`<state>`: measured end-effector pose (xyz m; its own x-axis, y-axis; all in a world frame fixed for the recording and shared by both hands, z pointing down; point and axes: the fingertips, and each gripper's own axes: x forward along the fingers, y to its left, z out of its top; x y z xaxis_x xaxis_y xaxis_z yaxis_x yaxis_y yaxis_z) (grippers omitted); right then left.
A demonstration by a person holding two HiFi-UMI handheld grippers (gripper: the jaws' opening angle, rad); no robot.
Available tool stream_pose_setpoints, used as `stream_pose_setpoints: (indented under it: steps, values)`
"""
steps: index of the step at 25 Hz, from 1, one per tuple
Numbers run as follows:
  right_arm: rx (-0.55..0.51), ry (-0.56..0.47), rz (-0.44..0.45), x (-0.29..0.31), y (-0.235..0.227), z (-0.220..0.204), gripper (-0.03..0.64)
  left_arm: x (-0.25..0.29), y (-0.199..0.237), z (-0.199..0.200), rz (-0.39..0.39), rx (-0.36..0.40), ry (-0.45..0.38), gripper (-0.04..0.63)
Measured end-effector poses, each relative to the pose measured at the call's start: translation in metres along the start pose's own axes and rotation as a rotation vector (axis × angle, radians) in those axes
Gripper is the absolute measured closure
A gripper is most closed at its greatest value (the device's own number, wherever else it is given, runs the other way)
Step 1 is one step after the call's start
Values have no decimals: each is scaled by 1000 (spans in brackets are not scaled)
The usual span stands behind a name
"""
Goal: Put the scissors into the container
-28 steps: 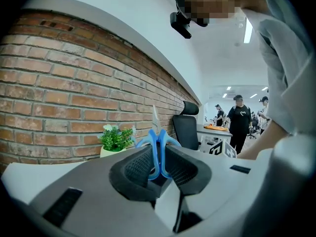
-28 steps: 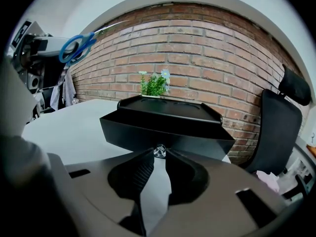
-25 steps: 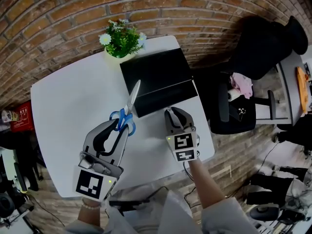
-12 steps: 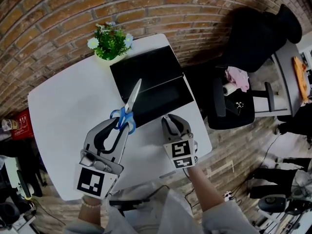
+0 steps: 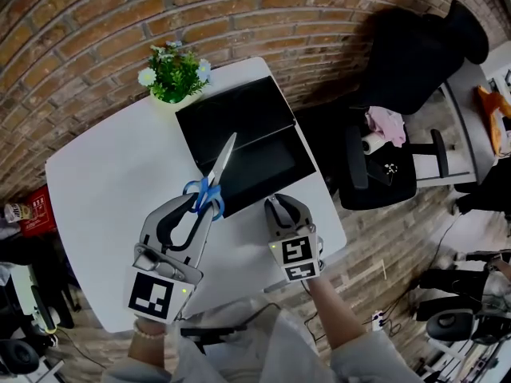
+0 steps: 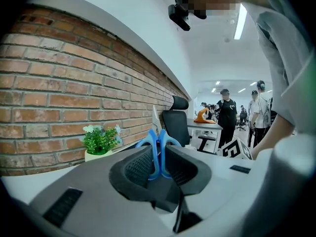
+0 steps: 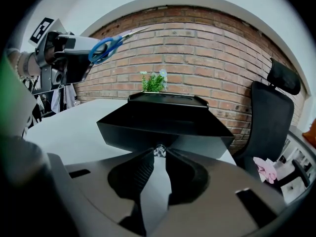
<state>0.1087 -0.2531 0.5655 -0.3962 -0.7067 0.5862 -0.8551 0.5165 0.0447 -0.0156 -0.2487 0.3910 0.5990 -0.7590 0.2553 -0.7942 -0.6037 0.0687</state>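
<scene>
Blue-handled scissors (image 5: 221, 160) are clamped by the finger loops in the left tongs (image 5: 196, 206), blades sticking out past the tips toward the black container (image 5: 267, 162). They're held up off the white tabletop (image 5: 104, 182), probably so the blades can go in tip-first. In the head view the blade tip overlaps the container's near-left edge; not inside yet. Right tongs (image 5: 279, 207) are pinched together, nothing gripped that I can make out, parked low just before the container's front wall, likely out of the way.
</scene>
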Motion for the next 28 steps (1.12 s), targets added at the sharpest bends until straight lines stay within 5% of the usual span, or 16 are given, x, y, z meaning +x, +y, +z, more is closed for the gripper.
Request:
stream_pose_setpoints:
  steps: [16,28]
  values:
    - [88,-46,-60,-46,-6,1,560,40,-11,-9,-98,139,71,497]
    - [100,-176,-120,-101,-10,31,561,93,-27,-76,-253,272,360,499]
